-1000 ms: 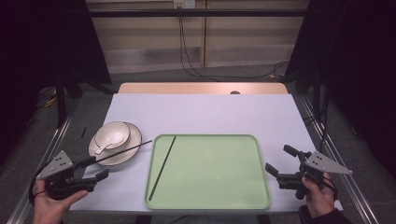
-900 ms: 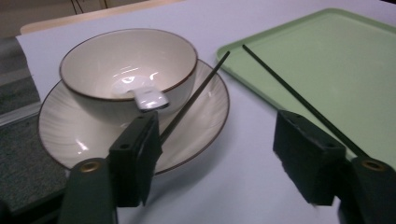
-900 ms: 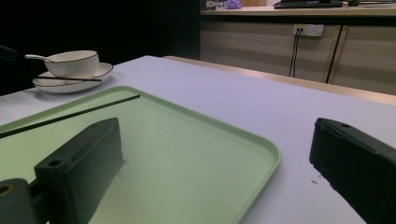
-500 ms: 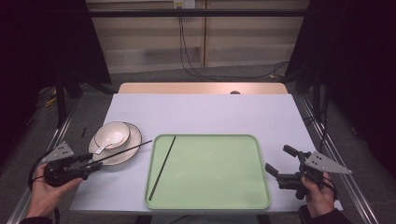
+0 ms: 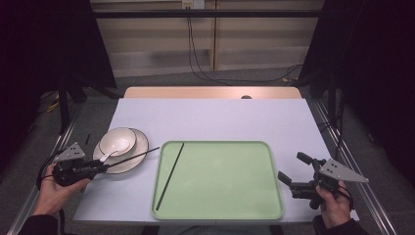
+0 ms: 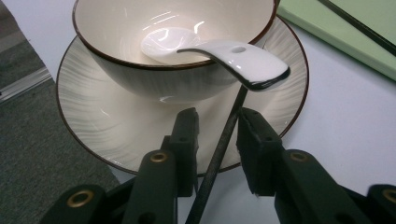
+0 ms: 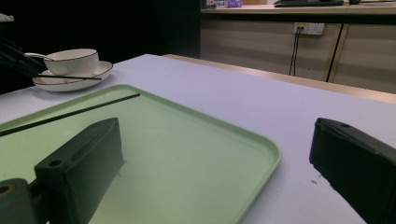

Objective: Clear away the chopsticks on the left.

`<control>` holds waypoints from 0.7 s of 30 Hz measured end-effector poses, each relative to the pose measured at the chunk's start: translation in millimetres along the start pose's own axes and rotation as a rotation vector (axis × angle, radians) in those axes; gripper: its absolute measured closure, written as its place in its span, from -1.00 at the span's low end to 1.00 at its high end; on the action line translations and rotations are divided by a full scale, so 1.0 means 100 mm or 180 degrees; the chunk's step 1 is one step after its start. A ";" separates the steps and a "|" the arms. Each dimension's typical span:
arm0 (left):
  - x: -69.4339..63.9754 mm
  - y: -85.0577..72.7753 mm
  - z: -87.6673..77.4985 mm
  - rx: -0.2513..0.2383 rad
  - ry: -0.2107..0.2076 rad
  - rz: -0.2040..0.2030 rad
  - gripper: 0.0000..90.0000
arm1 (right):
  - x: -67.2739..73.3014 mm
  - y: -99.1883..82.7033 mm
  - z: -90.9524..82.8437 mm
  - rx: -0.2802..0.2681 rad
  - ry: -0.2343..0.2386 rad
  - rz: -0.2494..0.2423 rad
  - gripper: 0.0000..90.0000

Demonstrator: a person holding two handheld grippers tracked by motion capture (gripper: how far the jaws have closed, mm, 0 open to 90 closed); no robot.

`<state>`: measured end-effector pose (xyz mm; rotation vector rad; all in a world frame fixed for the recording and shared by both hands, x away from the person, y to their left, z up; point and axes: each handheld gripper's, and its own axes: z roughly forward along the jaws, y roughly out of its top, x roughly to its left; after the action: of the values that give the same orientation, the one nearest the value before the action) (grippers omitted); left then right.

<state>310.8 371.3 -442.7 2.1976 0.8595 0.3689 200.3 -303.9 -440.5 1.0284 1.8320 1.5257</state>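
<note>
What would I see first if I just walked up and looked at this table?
Probably the big green tray in the middle of the table, with one thin black chopstick lying near its left edge. Next, at the left, a cream bowl on a plate with a white spoon in it. The left gripper has just been closing its fingers around a second chopstick lying over that plate.

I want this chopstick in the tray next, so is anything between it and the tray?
Nothing visible: bare table runs to the tray. But the spoon handle overhangs the chopstick, which sits between the left gripper's jaws that have just been closing.
</note>
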 end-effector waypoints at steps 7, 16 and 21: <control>-0.02 0.01 0.07 0.0046 -0.0066 0.0025 0.62 | 0.00 0.00 0.00 -0.0002 -0.0011 -0.0013 -0.95; -0.03 0.07 0.16 0.0205 -0.0162 0.0108 0.70 | 0.00 0.00 0.00 -0.0004 -0.0004 -0.0005 -0.95; -0.02 0.10 0.19 0.0279 -0.0202 0.0161 0.72 | 0.00 0.00 0.00 0.0017 -0.0007 0.0004 -0.95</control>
<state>323.4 354.7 -448.9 2.3026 0.8005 0.2892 200.2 -303.8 -440.7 1.0334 1.8353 1.5206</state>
